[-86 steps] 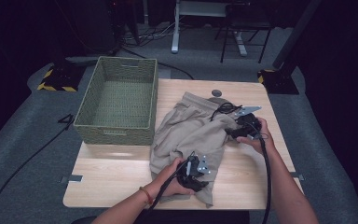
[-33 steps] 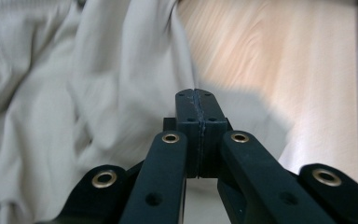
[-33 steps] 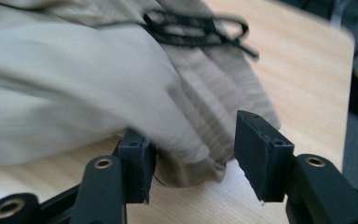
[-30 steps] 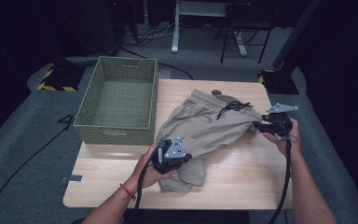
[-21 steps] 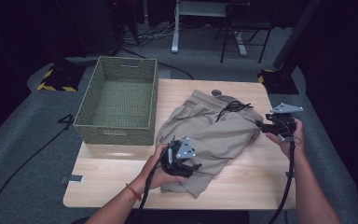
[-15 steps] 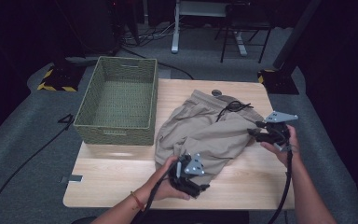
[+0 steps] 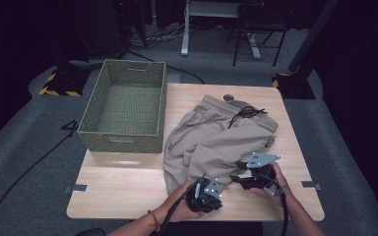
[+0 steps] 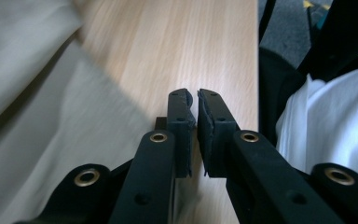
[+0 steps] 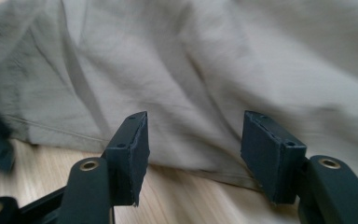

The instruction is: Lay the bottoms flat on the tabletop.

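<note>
Counter [image 7: 128, 187] carries a green basket [image 7: 123, 110] at left and beige shorts [image 7: 216, 142] spread at centre-right, beside the basket. Both forearms reach in from the near edge, hands low. Right tool [image 7: 237, 178] lies level, pointing left at the shorts' near hem, jaws just opening, nothing between them. Left tool [image 8: 196, 100] sits at the near edge, jaws just closed, pinched together on nothing.

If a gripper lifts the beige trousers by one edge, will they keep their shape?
Probably not. The trousers lie in soft folds and creases, so they look floppy and should sag. The thin cloth seems light, and the loose cord may dangle.
</note>
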Demonstrator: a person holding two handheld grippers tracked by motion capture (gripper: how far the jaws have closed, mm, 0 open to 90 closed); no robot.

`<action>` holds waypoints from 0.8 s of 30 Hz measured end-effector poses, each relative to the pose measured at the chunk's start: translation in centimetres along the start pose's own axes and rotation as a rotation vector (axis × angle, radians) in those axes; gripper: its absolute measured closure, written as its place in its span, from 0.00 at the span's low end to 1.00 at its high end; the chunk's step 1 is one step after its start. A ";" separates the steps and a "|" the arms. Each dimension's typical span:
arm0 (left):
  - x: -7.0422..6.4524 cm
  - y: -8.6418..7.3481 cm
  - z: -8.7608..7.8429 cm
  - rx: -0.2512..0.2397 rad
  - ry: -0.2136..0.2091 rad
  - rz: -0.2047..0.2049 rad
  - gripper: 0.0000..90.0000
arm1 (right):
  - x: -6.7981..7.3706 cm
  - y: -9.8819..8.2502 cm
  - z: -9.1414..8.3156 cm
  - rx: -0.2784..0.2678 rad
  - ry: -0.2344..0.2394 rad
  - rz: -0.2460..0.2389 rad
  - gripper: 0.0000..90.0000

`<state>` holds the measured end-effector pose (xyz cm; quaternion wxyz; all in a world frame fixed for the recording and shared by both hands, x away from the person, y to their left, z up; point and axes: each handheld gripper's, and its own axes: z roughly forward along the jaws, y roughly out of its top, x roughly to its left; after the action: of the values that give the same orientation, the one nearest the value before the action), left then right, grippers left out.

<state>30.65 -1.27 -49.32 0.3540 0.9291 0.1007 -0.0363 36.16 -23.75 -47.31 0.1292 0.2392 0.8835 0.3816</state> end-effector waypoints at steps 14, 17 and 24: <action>-1.4 -0.3 -3.8 -0.047 0.072 0.057 0.56 | -1.2 -1.7 0.7 0.094 -0.008 0.061 0.82; -0.8 -1.8 -5.9 -0.047 0.153 0.006 0.53 | -2.4 -2.5 -0.3 0.108 -0.055 0.102 0.89; 1.8 -5.7 -9.3 -0.028 0.327 -0.107 0.45 | -6.2 -5.7 -4.3 0.200 -0.287 0.164 0.84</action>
<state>31.17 9.35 -46.37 0.3435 0.9109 0.2067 0.0980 37.81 -33.02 -48.28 0.1976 0.3741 0.8671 0.2630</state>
